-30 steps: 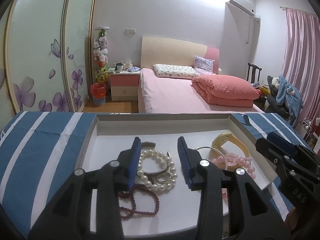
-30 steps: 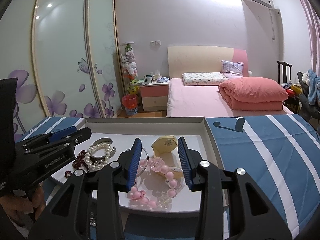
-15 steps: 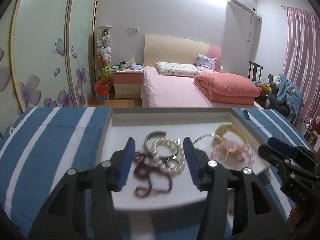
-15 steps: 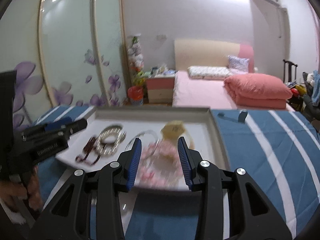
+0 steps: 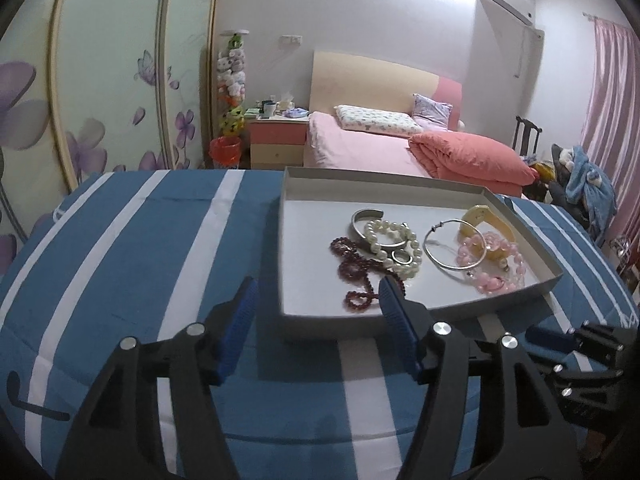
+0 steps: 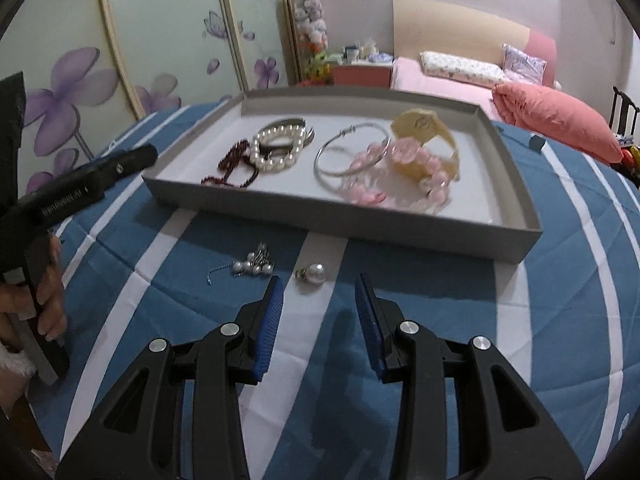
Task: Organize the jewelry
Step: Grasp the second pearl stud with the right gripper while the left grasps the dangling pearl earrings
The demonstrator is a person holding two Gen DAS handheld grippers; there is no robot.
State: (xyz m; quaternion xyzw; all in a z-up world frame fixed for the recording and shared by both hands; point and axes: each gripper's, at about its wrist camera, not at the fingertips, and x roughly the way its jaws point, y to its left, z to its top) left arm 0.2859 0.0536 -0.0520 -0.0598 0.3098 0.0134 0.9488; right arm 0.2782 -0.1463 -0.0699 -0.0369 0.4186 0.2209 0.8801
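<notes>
Your right gripper [image 6: 319, 312] hangs apart and empty just short of the pearl earring [image 6: 313, 273] lying loose on the blue striped cloth [image 6: 540, 320] before the tray [image 6: 320, 218]. It's light, round, likely slippery: pinch it squarely across the pearl. Your left gripper [image 5: 318, 322] is apart too.

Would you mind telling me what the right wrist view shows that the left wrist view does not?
Only the right wrist view shows the pearl earring and pearl cluster lying on the striped cloth before the tray. Only the left wrist view shows the pink curtain. Both show the tray's bracelets, including the pearl bracelet.
</notes>
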